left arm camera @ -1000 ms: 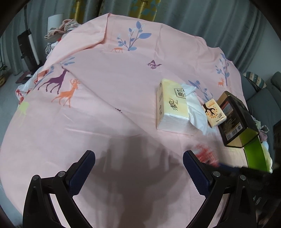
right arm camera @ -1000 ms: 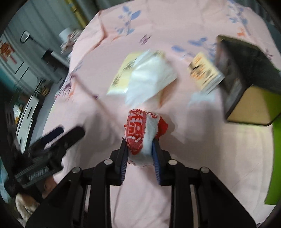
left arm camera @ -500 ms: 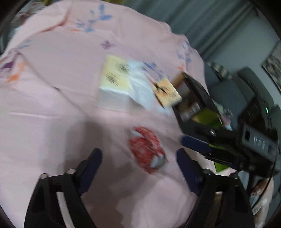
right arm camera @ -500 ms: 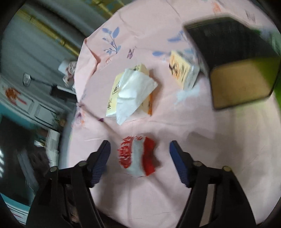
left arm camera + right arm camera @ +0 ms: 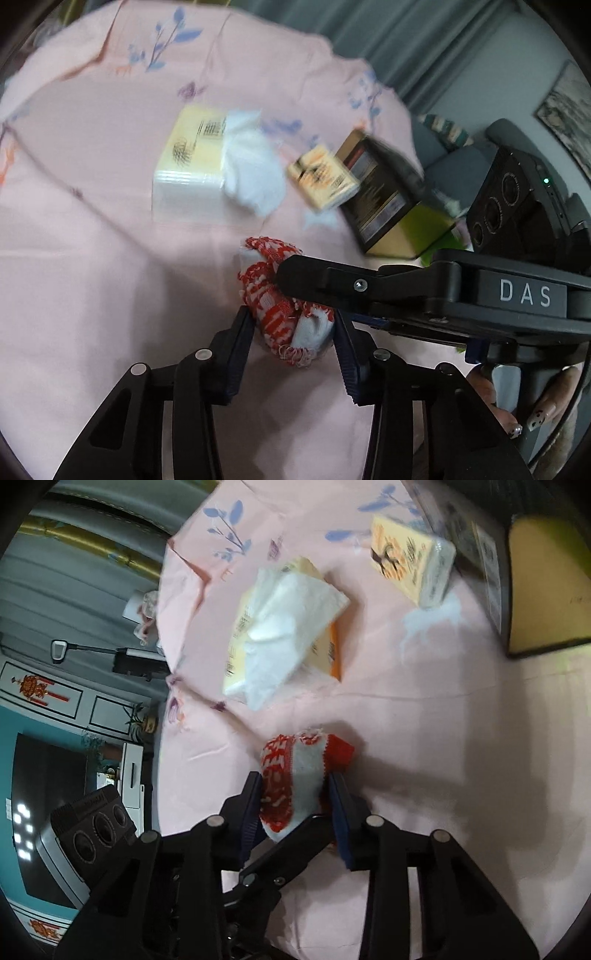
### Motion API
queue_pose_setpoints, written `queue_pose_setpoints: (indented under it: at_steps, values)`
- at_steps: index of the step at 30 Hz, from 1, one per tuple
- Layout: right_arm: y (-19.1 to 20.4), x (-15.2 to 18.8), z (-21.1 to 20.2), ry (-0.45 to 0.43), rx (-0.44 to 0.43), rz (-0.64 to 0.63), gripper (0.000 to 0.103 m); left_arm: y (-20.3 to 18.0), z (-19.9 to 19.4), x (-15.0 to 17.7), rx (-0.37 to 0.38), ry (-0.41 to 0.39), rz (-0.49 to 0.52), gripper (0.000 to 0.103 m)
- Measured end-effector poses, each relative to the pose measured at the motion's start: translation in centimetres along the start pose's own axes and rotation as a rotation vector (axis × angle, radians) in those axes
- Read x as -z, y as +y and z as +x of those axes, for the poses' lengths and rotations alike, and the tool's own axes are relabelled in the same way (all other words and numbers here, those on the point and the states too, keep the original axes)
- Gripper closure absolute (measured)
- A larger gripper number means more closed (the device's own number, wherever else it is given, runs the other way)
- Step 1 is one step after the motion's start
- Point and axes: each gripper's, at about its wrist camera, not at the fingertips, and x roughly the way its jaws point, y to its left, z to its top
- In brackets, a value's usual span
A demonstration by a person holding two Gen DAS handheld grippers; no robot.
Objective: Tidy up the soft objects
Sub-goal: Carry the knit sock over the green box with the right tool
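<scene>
Both grippers' jaws just closed, left gripper (image 5: 291, 347) and right gripper (image 5: 295, 808) pinching crumpled red-white knit cloth (image 5: 295, 771)

Pink sheet (image 5: 92, 295) printed with blue branches and deer covers the whole surface, creased. On it: red-and-white knitted cloth (image 5: 275, 295) bunched near centre, soft tissue pack (image 5: 188, 166) with a white tissue (image 5: 251, 181) pulled out farther back, small yellow tissue packet (image 5: 325, 177) to its right. Far right, a dark box (image 5: 384, 206) lies tipped on its side.
</scene>
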Motion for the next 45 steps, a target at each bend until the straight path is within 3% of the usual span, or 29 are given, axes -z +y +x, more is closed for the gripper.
queue_pose_setpoints:
  at_steps: [7,14,21,30,39,45]
  values:
    - [2.9,-0.5,-7.2,-0.197,-0.043,-0.11,0.069,-5.6,-3.5,-2.2,0.038,-0.185,0.137,0.059]
    - [1.0,-1.4,-14.8,-0.397,-0.003,-0.142,0.067,-12.4,-1.8,-4.7,0.151,-0.22,0.272,0.059]
    - [-3.1,-1.0,-20.8,-0.559,0.114,-0.076,0.067,-18.7,1.9,-6.2,0.296,-0.151,0.358,0.059]
    - [-8.9,0.4,-26.3,-0.705,0.196,0.079,0.067,-25.4,5.8,-5.3,0.415,-0.054,0.454,0.059]
    - [-13.7,2.3,-29.6,-0.763,0.275,0.237,0.067,-30.3,9.8,-3.5,0.471,0.078,0.514,0.059]
    - [-15.9,3.0,-30.5,-0.756,0.326,0.314,0.066,-32.1,11.9,-2.5,0.477,0.157,0.531,0.059]
